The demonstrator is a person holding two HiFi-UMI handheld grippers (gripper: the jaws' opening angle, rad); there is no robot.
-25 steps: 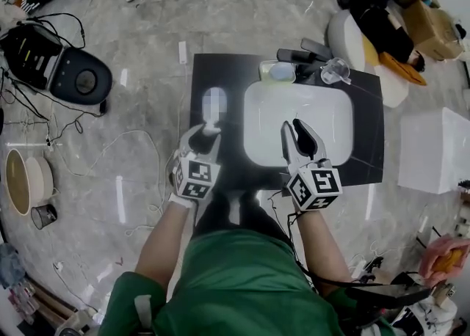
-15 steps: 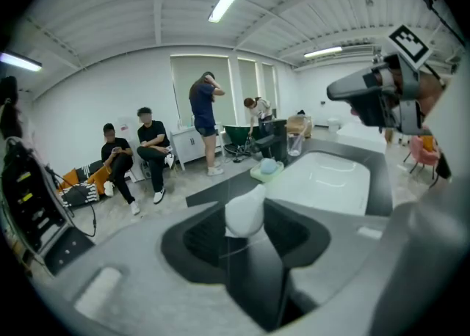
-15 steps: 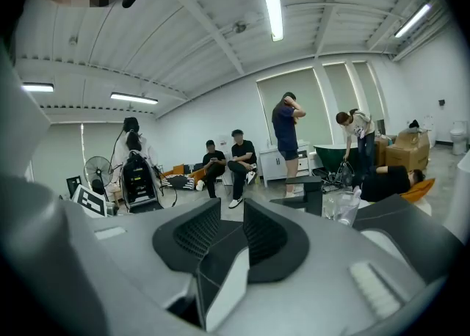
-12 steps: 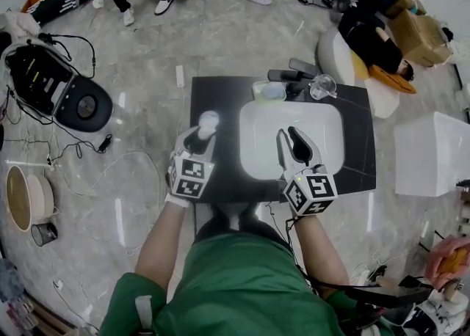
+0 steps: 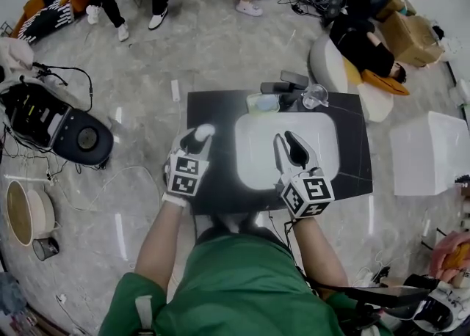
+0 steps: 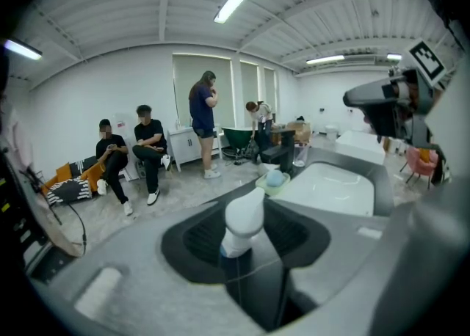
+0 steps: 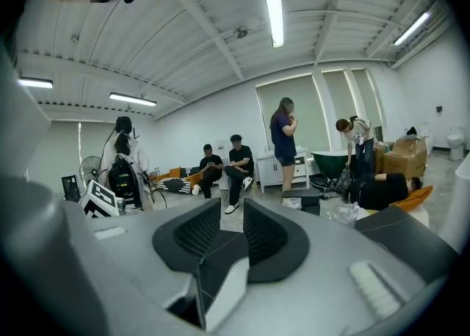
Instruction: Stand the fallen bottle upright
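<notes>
The left tongs pinch the white-capped bottle cap-up, above the dark tabletop. The right tongs are spread, empty. I would lower it straight, base flat, then release gently.

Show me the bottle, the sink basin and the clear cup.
bottle [image 6: 243, 213], left gripper view, on its white cap.
sink basin [image 5: 254, 155], head view, on its bare white bottom.
clear cup [image 5: 315, 96], head view, on its body.
</notes>
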